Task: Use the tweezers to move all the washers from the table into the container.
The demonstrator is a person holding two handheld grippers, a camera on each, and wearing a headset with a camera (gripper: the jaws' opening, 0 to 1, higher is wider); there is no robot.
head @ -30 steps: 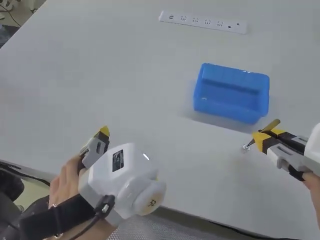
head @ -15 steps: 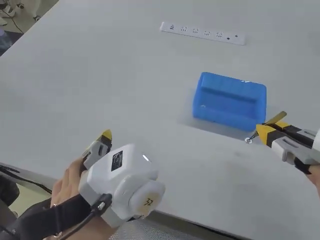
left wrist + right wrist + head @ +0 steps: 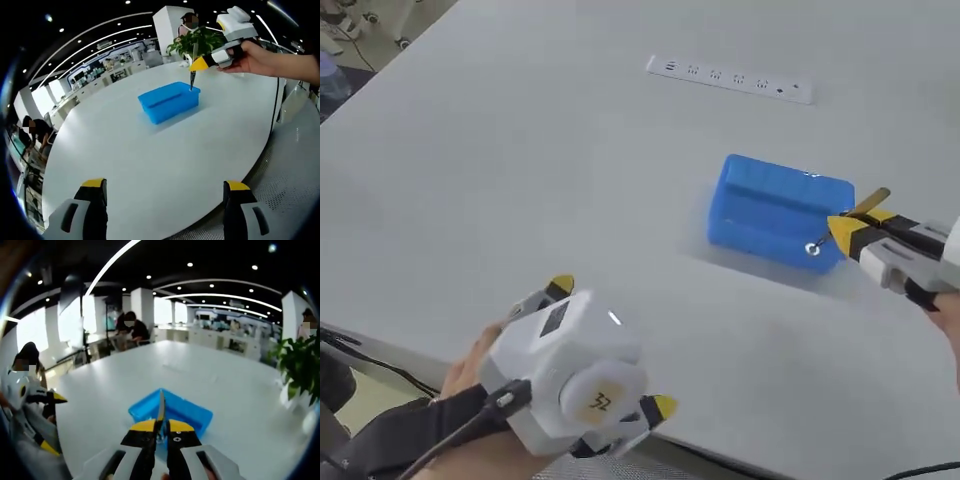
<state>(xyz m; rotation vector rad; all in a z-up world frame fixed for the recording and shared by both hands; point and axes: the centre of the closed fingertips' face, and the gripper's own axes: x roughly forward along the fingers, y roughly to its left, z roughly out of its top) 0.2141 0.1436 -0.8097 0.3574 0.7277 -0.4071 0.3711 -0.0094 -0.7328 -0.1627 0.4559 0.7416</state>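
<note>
**Washer carried at container's corner**

The right gripper (image 3: 844,232) has its jaws pressed together on the tweezers (image 3: 868,204), prob. bc the squeeze is what keeps the tweezer tips pinched. The washer (image 3: 812,249) hangs at the tip, clear of the table (image 3: 520,150) and seen against the near-right corner of the blue container (image 3: 760,235). In the left gripper view the tip sits right at that corner's rim. Whether it's over the inside yet can't be told. The tweezers point steeply down, likely so the washer falls straight in once the pinch is eased. The left gripper (image 3: 611,346) is held near-left, well apart from the container, jaws wide apart w/ nothing between them, apparently just kept out of the way. A power strip (image 3: 730,78) lies at the far side.
</note>
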